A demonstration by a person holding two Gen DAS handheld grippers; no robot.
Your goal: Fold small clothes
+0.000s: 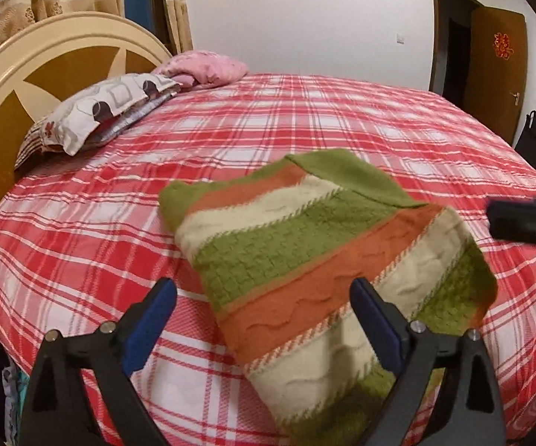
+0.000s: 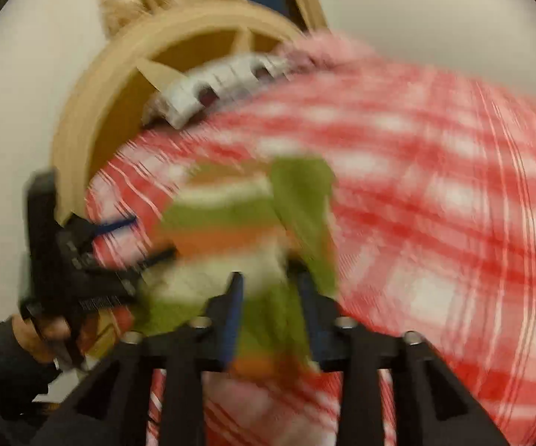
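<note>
A knitted sweater [image 1: 305, 260] striped green, orange and cream lies partly folded on the plaid bed, one green flap turned over its far edge. My left gripper [image 1: 264, 297] hovers just above its near end. Its blue-padded fingers stand wide apart, one on each side of the knit, pressing on nothing. The right wrist view is heavily blurred. There, green knit of the sweater [image 2: 268, 223] fills the gap between the fingers of my right gripper [image 2: 269, 286]; the blur hides whether the pads press on it. In the left wrist view the right gripper's black tip [image 1: 520, 223] sits by the sweater's right edge.
The bed sheet [image 1: 82, 241] is red and white plaid. Patterned pillows [image 1: 111, 107] and a pink one [image 1: 208, 67] lie against the cream headboard [image 1: 15, 85] at the far left. A brown door [image 1: 498, 74] stands open at the right. A sleeved hand [image 2: 37, 334] holds the left gripper.
</note>
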